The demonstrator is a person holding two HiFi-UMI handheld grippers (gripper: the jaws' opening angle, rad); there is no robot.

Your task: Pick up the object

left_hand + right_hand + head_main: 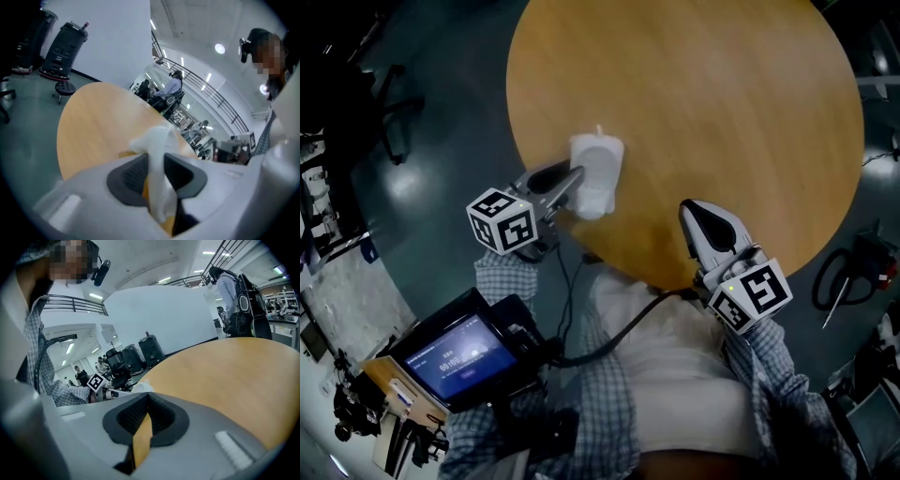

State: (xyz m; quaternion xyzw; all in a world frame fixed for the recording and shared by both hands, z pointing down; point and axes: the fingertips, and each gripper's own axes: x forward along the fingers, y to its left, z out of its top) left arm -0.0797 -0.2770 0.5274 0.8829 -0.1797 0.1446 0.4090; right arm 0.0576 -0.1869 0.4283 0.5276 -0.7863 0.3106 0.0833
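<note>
A soft white pouch-like object (597, 174) sits at the near left edge of the round wooden table (703, 94). My left gripper (573, 184) reaches in from the left and is shut on its left side. In the left gripper view the white object (157, 150) is pinched between the two dark pads, and its crumpled top stands up over the table (93, 122). My right gripper (692, 211) rests over the table's near edge, apart from the object. Its jaws are shut with nothing in them (147, 401), and a sliver of the table (234, 376) shows between them.
A device with a lit screen (455, 361) and a black cable (609, 333) lie by the person's body. A black looped tool (844, 277) lies on the floor at the right. A black machine (65, 42) and a stool (63, 87) stand beyond the table. A person with a backpack (234, 296) stands at its far side.
</note>
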